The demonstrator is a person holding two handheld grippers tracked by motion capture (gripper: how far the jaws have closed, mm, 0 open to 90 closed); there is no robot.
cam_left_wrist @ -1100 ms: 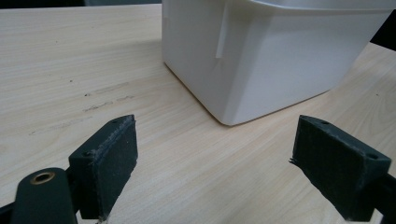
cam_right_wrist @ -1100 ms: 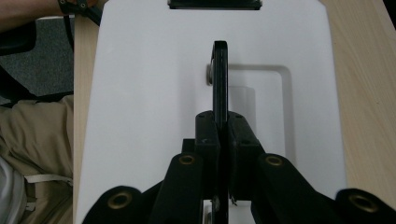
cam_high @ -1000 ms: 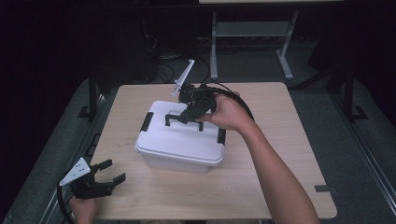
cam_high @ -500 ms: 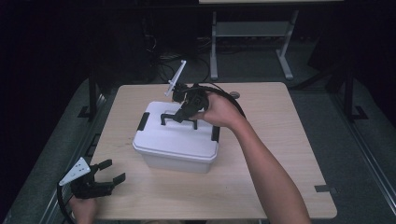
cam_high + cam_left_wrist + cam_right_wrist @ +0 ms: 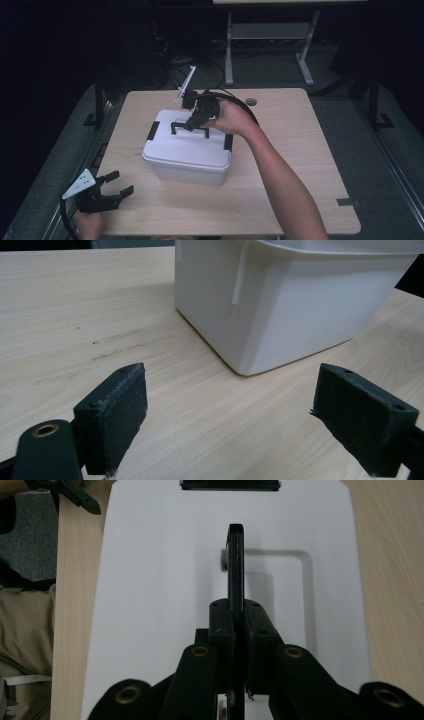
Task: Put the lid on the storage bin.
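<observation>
Here, one right gripper (image 5: pixel 192 121) clamps one bin handle (image 5: pixel 236 565); left gripper (image 5: pixel 112 187) jaws gape empty.

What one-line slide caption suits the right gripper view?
Right gripper shut on the upright black handle of a white lidded box.

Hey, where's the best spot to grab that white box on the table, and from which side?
Take the black handle on the lid, from above. It stands upright as a thin bar along the lid's middle, so a claw closes across it, as the right claw does.
</observation>
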